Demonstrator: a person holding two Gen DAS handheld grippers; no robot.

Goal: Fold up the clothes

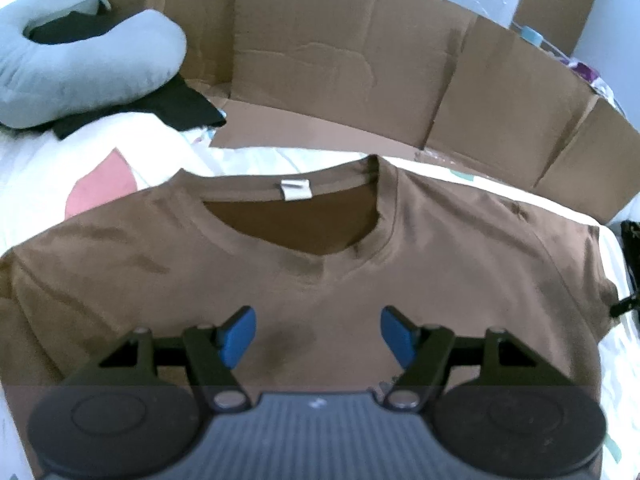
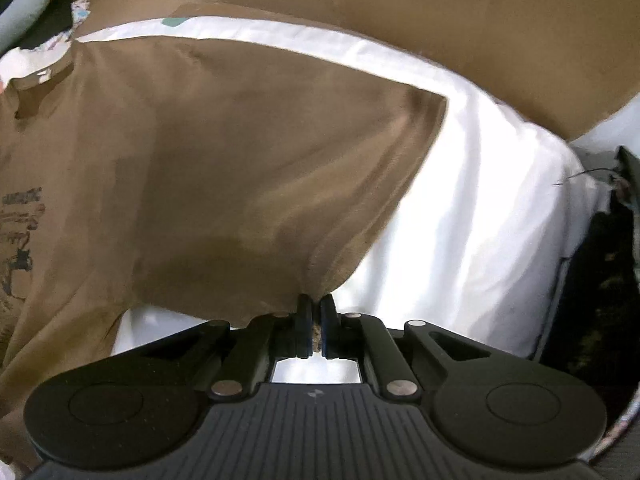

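lying flat on the bed (image 2: 460, 208), one brown t-shirt (image 1: 320, 280); right gripper (image 2: 316, 312) jaws clamped on its sleeve, left gripper (image 1: 318, 332) jaws apart above it.

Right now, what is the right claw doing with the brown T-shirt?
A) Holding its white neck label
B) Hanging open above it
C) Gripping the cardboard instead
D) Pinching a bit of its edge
D: in the right wrist view the right claw has its fingers closed together on bunched fabric at the edge of the brown T-shirt.
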